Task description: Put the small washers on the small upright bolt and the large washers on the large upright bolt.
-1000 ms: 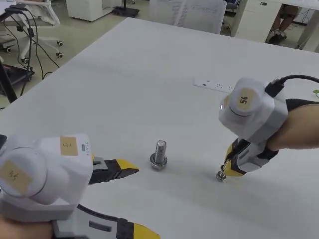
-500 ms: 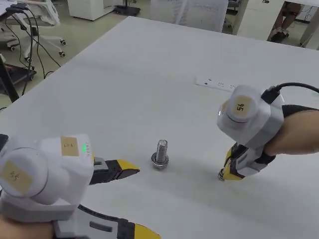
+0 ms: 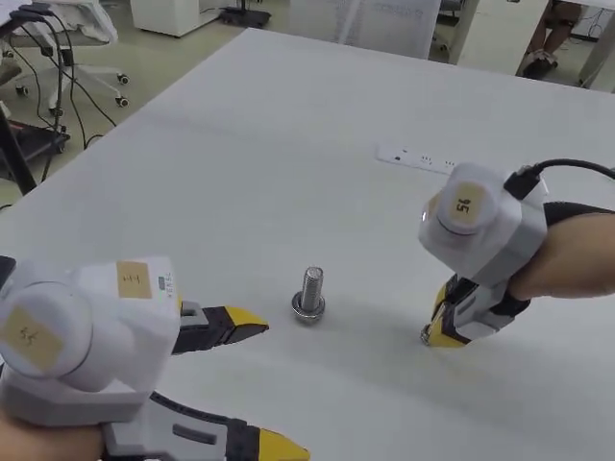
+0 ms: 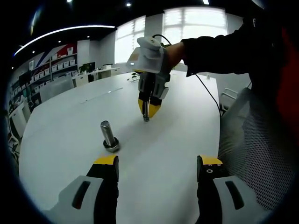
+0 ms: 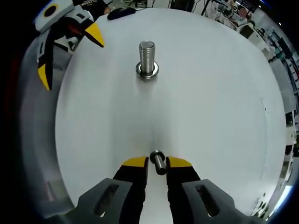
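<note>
— Now, left side first: how does the left gripper (image 3: 269, 384) stand?
— Low at the near left of the white table (image 3: 288, 144), held roughly level over the top. Jaws released and spread wide, with nothing between the yellow tips. In the left gripper view both tips point across the table toward the work.
— Next along?
— Large bolt (image 3: 308, 291), upright with the thread end up, near mid-table. It is just beyond and to the right of the left gripper's upper tip, apart from it. A washer (image 3: 307, 309) sits round the shank at the foot. Whether one or several, cannot tell.
— And to the right of that?
— Small bolt (image 5: 158, 162), standing on the table to the right of the large bolt and well apart from it. The right gripper (image 3: 437, 331) stands over it steeply, tips down at the table top, with the person's hand behind. Its jaws are drawn in narrow, one yellow tip on each side of the small bolt. In the right gripper view the bolt's top shows between them.
— Clamped on it?
— Cannot tell. The tips lie close beside the shank, but contact is not confirmed in any view.
— Anything further?
— White power strip (image 3: 413, 160), flat on the table beyond the right gripper and well apart from both bolts
</note>
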`<state>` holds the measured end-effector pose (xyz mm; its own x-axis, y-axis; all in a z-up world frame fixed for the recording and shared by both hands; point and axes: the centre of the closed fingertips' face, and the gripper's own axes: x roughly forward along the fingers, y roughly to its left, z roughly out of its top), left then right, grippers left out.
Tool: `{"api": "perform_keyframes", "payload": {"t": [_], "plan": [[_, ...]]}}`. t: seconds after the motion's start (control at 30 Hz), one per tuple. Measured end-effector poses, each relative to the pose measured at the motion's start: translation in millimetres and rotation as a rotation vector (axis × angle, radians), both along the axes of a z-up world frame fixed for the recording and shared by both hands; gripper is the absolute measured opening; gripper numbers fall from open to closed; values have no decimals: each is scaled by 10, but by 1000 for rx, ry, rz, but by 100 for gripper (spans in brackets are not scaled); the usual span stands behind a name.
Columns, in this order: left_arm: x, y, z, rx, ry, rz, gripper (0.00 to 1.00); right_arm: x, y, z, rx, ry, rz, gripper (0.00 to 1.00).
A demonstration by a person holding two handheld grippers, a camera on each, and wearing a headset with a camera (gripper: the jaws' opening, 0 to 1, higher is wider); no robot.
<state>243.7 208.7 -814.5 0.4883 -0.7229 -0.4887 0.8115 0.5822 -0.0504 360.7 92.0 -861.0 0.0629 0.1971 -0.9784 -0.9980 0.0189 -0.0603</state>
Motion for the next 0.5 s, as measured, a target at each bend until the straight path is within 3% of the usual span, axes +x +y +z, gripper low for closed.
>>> {"api": "perform_keyframes", "payload": {"t": [0.5], "plan": [[-3,-7,4,1,-1,-3,68,-44,20,57,36,9,-23,32]]}}
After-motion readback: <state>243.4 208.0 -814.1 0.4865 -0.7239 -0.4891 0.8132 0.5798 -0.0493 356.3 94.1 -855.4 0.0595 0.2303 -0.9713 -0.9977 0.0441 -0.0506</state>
